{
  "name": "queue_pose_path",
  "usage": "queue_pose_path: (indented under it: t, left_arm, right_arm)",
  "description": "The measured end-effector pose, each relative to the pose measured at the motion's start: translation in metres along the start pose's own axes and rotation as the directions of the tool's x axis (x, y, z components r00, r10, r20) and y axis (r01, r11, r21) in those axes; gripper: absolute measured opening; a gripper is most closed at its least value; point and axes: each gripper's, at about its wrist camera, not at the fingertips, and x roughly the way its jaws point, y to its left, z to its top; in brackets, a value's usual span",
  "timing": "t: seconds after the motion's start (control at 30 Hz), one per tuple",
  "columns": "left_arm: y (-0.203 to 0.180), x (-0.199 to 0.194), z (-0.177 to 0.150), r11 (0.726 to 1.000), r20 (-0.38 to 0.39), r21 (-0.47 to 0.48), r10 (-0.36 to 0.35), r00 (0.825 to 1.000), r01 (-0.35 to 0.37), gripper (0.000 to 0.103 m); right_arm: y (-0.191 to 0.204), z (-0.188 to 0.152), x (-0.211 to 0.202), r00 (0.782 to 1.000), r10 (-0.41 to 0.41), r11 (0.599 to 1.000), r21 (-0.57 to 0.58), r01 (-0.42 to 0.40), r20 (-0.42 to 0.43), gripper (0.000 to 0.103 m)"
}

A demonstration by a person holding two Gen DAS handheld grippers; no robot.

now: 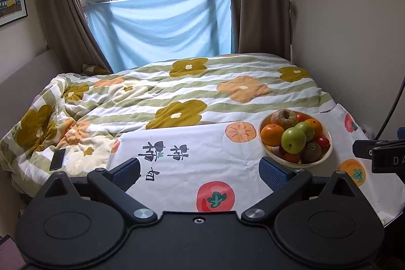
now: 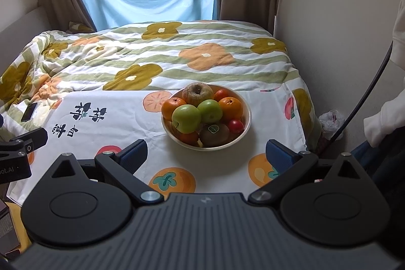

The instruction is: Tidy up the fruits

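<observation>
A pale bowl [image 2: 244,129] full of fruit stands on a white cloth printed with persimmons [image 2: 131,123]. It holds two green apples [image 2: 186,117], oranges [image 2: 230,104], a brown wrinkled apple [image 2: 198,92], a kiwi with a sticker [image 2: 215,134] and small red fruits [image 2: 236,125]. My right gripper [image 2: 207,152] is open and empty, just in front of the bowl. In the left wrist view the bowl [image 1: 326,156] is at the right, and my left gripper [image 1: 200,170] is open and empty over the cloth, left of the bowl.
A bed with a flower-patterned quilt [image 2: 162,55] lies behind the cloth. A dark phone [image 1: 57,159] lies on the quilt at the left. A wall runs along the right side. A plastic bag [image 2: 331,120] sits on the floor at the right.
</observation>
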Motion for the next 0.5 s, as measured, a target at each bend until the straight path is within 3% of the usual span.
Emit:
queue_pose_path:
  t: [0.5]
  left_arm:
    - [0.0032, -0.0023, -0.0028, 1.0, 0.024, -0.004, 0.017, 1.0, -0.016, 0.102]
  right_arm:
    - [-0.0003, 0.0004, 0.0024, 1.0, 0.0, 1.0, 0.004, 0.0, -0.005, 0.103]
